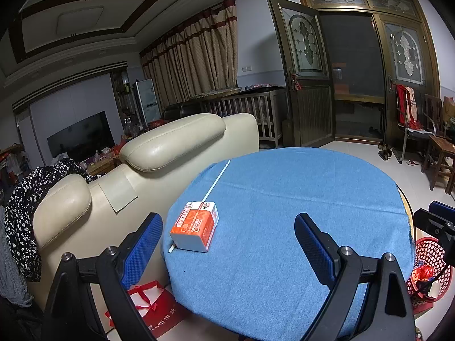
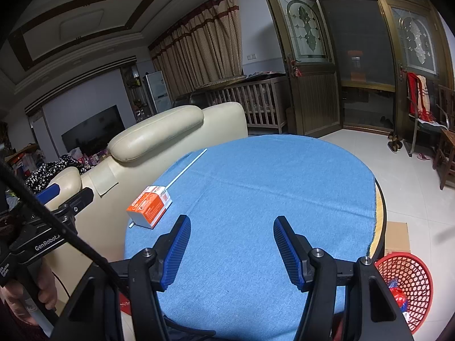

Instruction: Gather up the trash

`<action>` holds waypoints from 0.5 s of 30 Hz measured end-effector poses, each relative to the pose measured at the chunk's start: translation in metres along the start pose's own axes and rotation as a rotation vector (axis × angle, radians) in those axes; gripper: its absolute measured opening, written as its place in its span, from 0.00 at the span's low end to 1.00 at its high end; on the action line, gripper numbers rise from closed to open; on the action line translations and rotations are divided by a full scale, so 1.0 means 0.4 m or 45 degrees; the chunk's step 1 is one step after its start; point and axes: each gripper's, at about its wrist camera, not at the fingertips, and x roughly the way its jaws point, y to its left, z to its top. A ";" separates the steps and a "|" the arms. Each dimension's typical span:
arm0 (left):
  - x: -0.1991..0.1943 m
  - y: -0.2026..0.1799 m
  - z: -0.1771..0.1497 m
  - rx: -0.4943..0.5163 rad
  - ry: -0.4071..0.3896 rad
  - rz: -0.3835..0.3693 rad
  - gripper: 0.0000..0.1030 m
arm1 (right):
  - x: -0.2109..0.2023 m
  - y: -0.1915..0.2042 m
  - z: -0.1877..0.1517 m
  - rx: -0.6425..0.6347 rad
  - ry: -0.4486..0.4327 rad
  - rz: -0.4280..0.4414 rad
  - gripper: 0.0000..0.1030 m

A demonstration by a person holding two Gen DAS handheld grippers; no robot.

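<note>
Left gripper (image 1: 227, 244) and right gripper (image 2: 231, 248) level above the blue tablecloth (image 1: 298, 199), jaws wide apart, empty.

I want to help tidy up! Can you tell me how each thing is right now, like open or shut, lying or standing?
Left tongs: open, empty.
Right tongs: open, empty.
Box: lying on the cloth, closed, on top of the stick.
Stick: lying flat, near end under the box.
Basket: upright on the floor, some trash inside.
Door: open.
Cloth: spread over the table.
</note>
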 end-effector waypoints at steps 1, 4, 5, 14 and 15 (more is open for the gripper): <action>-0.001 0.000 -0.001 0.000 0.000 0.001 0.91 | -0.001 -0.001 0.001 0.001 -0.001 0.000 0.63; -0.001 0.000 0.002 0.004 0.001 -0.001 0.91 | -0.001 -0.001 0.000 0.002 -0.002 0.000 0.63; -0.001 0.000 0.003 0.004 0.001 0.000 0.91 | -0.001 -0.001 0.000 0.002 -0.002 0.000 0.63; -0.002 -0.001 0.001 0.005 0.003 -0.004 0.91 | -0.004 -0.003 -0.001 0.006 -0.002 -0.001 0.63; -0.002 -0.001 0.001 0.006 0.003 -0.003 0.91 | -0.005 -0.003 -0.001 0.008 -0.002 -0.001 0.63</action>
